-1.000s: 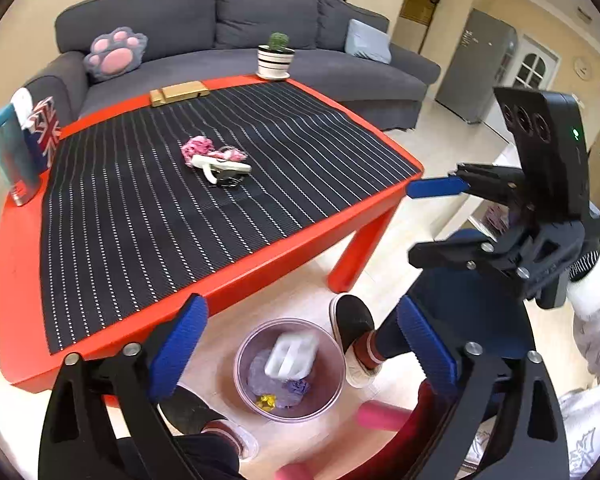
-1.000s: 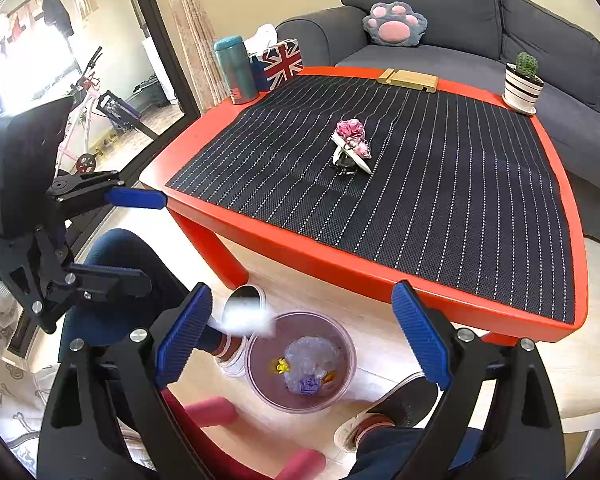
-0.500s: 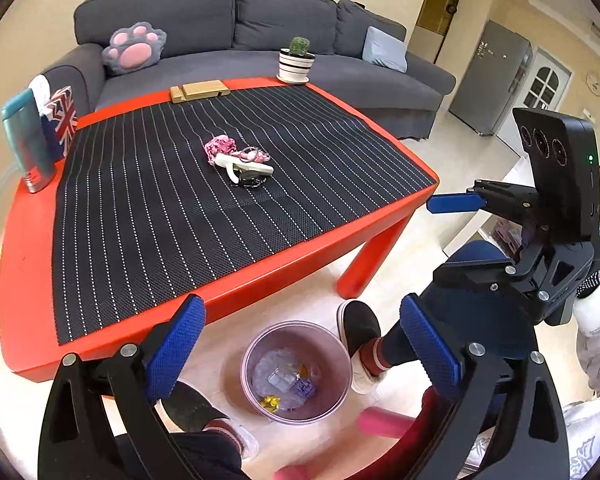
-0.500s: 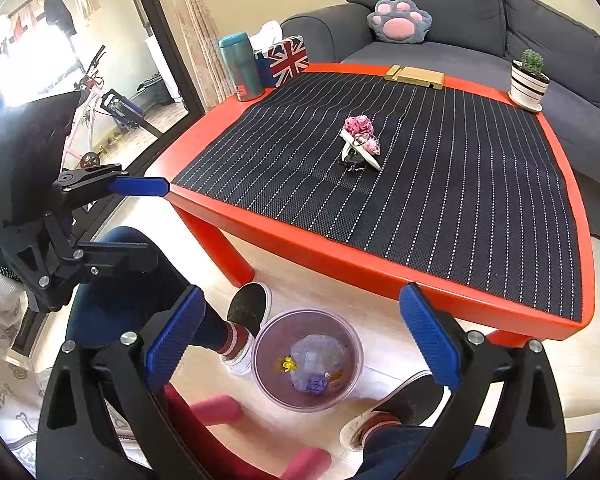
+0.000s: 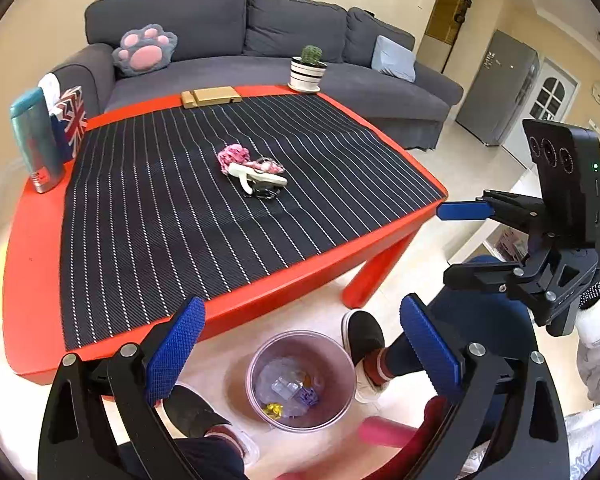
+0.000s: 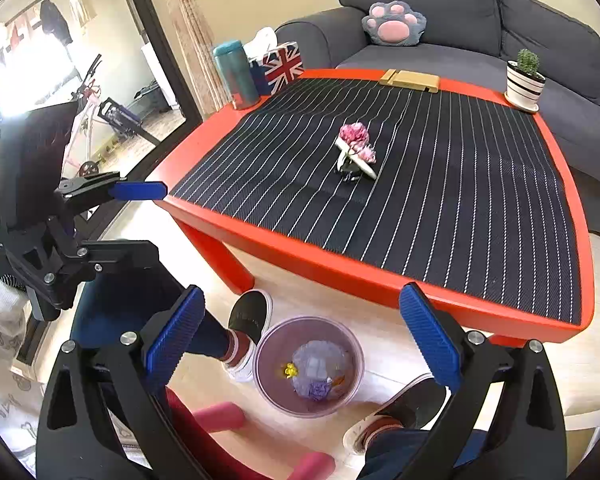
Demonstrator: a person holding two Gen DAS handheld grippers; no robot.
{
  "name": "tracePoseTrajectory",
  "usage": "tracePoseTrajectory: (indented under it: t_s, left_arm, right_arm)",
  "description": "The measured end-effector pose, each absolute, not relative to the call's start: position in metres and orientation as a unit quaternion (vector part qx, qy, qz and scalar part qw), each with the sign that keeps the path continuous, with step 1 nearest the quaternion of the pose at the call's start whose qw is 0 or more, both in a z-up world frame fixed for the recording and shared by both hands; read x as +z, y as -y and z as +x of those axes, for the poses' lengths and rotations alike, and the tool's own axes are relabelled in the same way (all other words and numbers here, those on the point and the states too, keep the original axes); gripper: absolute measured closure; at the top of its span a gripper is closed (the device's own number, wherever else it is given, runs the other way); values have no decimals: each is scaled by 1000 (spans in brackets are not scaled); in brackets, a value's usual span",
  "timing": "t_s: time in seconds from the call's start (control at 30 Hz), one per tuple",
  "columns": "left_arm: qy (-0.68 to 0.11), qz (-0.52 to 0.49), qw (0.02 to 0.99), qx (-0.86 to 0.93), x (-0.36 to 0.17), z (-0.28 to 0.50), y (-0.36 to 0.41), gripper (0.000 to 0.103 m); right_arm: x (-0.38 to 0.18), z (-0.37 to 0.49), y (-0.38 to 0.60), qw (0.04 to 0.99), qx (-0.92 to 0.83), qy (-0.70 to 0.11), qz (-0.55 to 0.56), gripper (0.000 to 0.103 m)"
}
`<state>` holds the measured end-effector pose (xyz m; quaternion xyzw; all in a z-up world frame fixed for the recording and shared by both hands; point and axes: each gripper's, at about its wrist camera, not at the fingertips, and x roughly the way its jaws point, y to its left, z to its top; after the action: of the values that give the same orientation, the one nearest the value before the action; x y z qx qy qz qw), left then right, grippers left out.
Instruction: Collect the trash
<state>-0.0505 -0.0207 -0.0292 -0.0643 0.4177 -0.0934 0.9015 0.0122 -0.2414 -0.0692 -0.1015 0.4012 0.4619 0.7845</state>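
The white scrap that was falling a second ago has landed in the floor bin [image 5: 300, 380] among clear plastic and purple and yellow bits, both the left claw [image 5: 300, 354] and right claw [image 6: 300, 346] hang spread and empty above it, and pink-and-white litter [image 5: 252, 170] lies mid-counter [image 5: 32, 240].

Left tongs [image 5: 300, 354] gape empty above the trash bin [image 5: 342, 354] on the floor

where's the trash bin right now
The trash bin sits on the floor just in front of the red table, between the person's shoes, low centre in both wrist views.
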Motion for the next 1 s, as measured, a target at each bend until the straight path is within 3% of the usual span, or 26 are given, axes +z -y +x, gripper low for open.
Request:
tracePoseTrajectory:
  t_s: [0.6, 1.0]
  left_arm:
    - [-413, -70, 905, -75, -19, -19, -6, 9]
    - [-418, -80, 901, -78, -30, -5, -12, 9]
  right_arm:
    - [-43, 81, 202, 790, 460, -386, -123, 7]
    - [-60, 155, 145, 774, 445, -428, -137, 7]
